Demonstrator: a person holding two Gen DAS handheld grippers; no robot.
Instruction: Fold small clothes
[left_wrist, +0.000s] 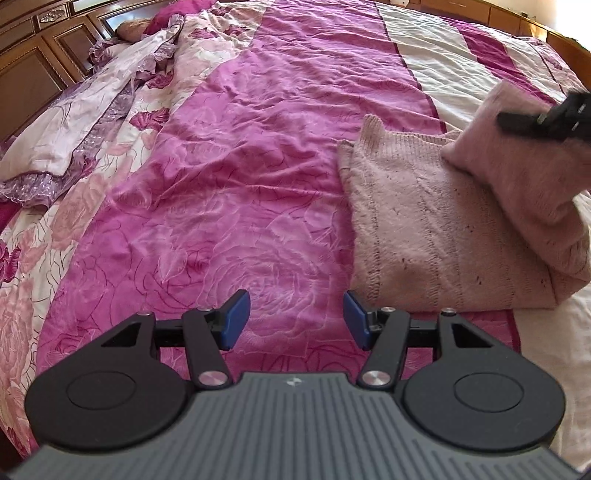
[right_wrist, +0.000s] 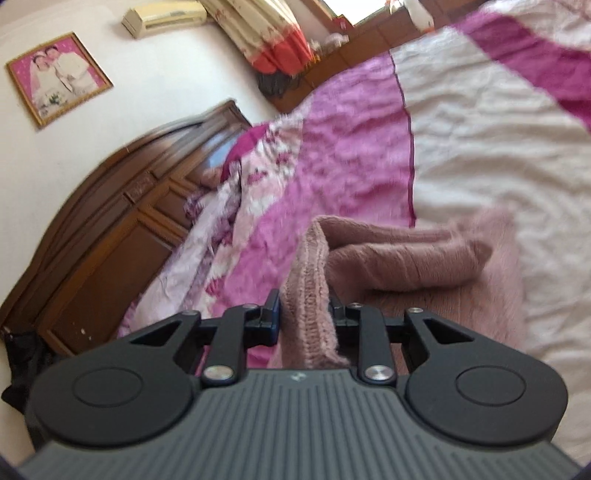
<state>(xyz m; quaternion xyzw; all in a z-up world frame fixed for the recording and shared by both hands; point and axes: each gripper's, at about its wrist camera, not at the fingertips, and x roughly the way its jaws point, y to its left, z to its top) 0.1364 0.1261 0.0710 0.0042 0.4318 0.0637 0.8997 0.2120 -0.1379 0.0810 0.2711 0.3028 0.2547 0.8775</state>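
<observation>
A home bedroom: quilted bed (left_wrist: 258, 166), carved headboard (right_wrist: 110, 229), framed photo (right_wrist: 59, 77).

Bare bedspread (left_wrist: 229, 177) left of sweater (left_wrist: 436, 236)

The left wrist view looks steeply down along its gripper's fingers (left_wrist: 236, 317), close above the pink bedspread (left_wrist: 229, 177), toward the wooden headboard (left_wrist: 33, 74). The right wrist view is rolled to one side and looks flatter, very near the pink sweater (right_wrist: 399, 258). Both views share the sweater (left_wrist: 443, 229), the bedspread (right_wrist: 332, 147) and the headboard (right_wrist: 110, 229).
</observation>
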